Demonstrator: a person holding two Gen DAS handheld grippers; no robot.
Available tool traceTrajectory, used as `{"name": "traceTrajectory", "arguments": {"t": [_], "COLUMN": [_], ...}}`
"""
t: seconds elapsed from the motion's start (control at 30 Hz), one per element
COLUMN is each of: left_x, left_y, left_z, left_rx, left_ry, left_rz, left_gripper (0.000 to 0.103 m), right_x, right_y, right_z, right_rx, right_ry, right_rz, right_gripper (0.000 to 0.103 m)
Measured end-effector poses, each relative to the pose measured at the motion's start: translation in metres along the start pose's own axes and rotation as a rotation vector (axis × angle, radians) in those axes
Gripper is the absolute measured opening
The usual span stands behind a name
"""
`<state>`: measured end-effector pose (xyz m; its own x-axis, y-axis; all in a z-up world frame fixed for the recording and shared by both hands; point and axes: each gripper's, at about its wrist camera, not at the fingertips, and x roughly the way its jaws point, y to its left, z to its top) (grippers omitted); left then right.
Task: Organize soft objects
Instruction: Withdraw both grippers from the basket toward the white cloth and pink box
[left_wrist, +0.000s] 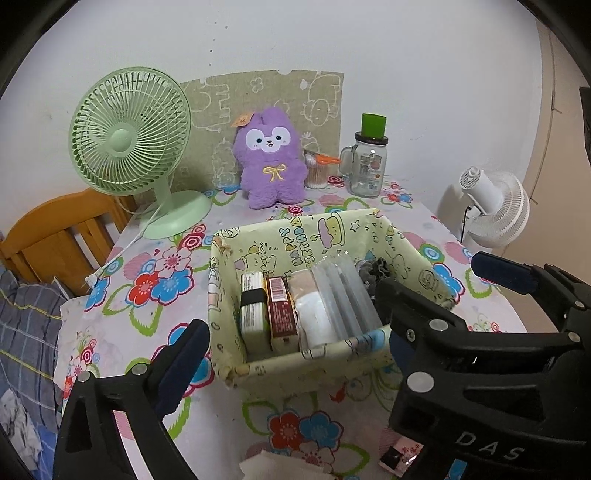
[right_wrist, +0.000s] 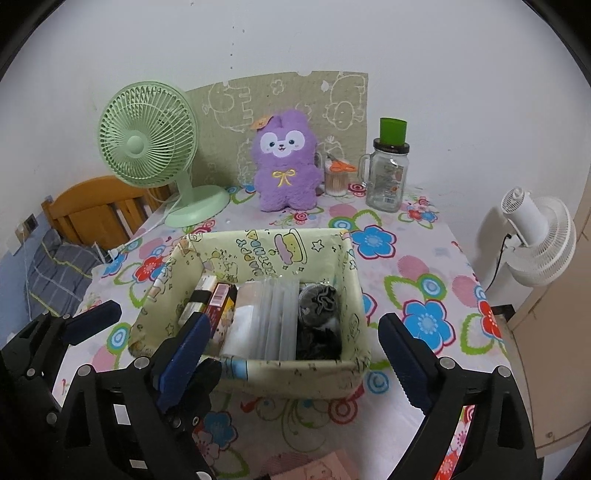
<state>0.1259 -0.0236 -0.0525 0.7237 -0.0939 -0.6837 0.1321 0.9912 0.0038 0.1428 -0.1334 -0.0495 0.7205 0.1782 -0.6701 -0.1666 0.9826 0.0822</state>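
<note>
At centre frame in both wrist views sits the fabric storage box (left_wrist: 325, 363) on the floral tablecloth (left_wrist: 147, 295), holding small cartons (left_wrist: 255, 314), a clear pouch (left_wrist: 343, 291) and dark scrunchies (right_wrist: 319, 301). Both the left gripper (left_wrist: 295, 321) and the right gripper (right_wrist: 295, 343) stand wide apart with nothing clamped. Against the wall at upper centre, the purple plush (left_wrist: 271, 162) stands upright between the green fan (left_wrist: 129, 133) and the glass jar (left_wrist: 367, 162).

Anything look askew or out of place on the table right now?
Mostly tidy. The fabric bin sags, its left wall bowed. The purple plush is not in the bin; it sits upright at the back.
</note>
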Motion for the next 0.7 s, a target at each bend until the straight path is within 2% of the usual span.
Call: {"name": "traceTrajectory", "arguments": {"t": [0.7], "left_x": [-0.039], "left_y": [-0.004], "left_z": [-0.022], "left_rx": [-0.003], "left_ry": [-0.034], "left_rz": [0.000], "left_gripper": [0.102], "right_x": [-0.045], "right_y": [0.003], "right_z": [-0.023], "right_rx": [-0.006], "right_ry": [-0.042], "right_rz": [-0.026], "right_gripper": [0.098]}}
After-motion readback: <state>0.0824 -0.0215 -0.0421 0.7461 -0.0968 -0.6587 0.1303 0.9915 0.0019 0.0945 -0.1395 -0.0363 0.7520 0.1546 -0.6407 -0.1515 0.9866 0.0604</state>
